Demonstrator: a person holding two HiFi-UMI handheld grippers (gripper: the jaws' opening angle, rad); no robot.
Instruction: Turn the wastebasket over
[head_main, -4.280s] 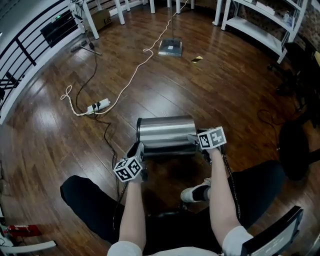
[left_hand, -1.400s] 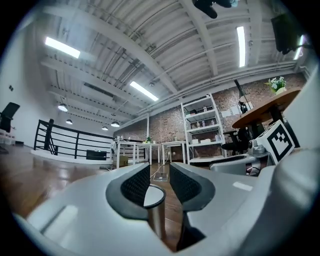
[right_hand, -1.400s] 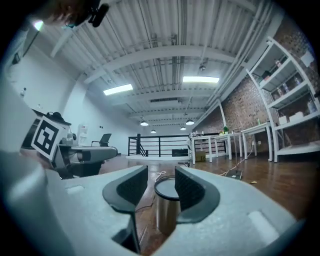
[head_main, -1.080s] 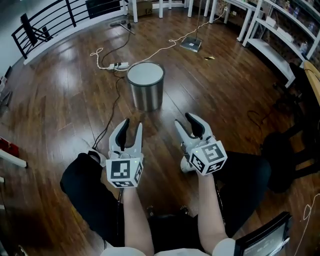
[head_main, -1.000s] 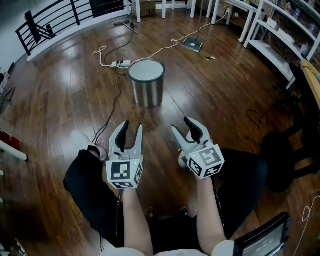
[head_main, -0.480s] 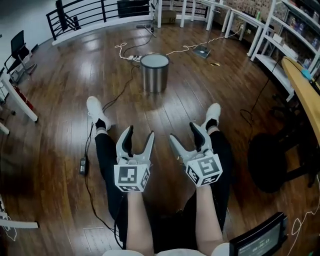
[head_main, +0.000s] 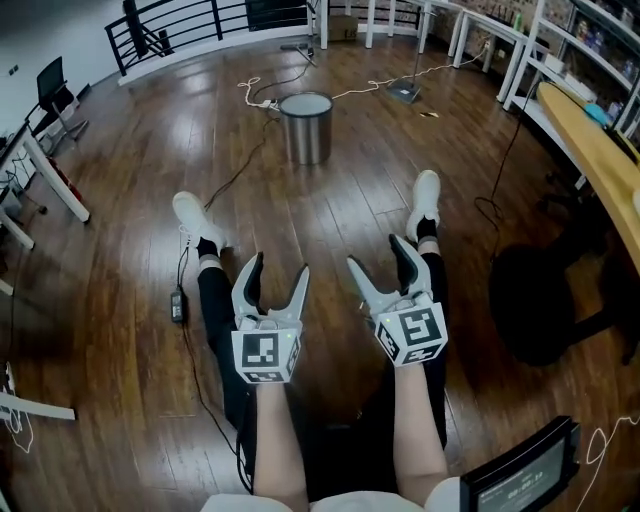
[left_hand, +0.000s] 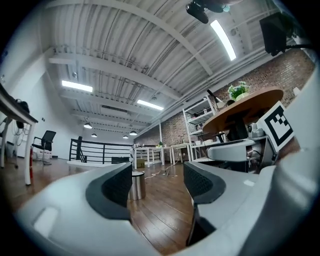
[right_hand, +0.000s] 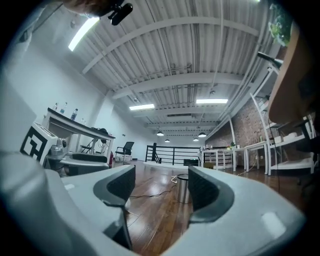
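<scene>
Wastebasket (head_main: 306, 128) stands on end (axis vertical).

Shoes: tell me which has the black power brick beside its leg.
The left shoe, at the head view's left: the power brick lies beside that leg, none by the right shoe.

We're looking at a big loft-type room with a dark, glossy wood floor (head_main: 120, 250) all over. A black railing (head_main: 190, 22) runs along the far edge, white shelving (head_main: 570, 60) lines the right side, and a curved wooden tabletop (head_main: 600, 140) pokes in beside it. A black office chair (head_main: 52, 85) sits at the left, near a white table leg (head_main: 55, 180). Cables and a power strip (head_main: 262, 102) trail across the boards (kinda messy). Up top we've got a white ribbed ceiling (left_hand: 125, 55) with strip lights (left_hand: 77, 86), plus a brick wall (left_hand: 260, 80).
</scene>
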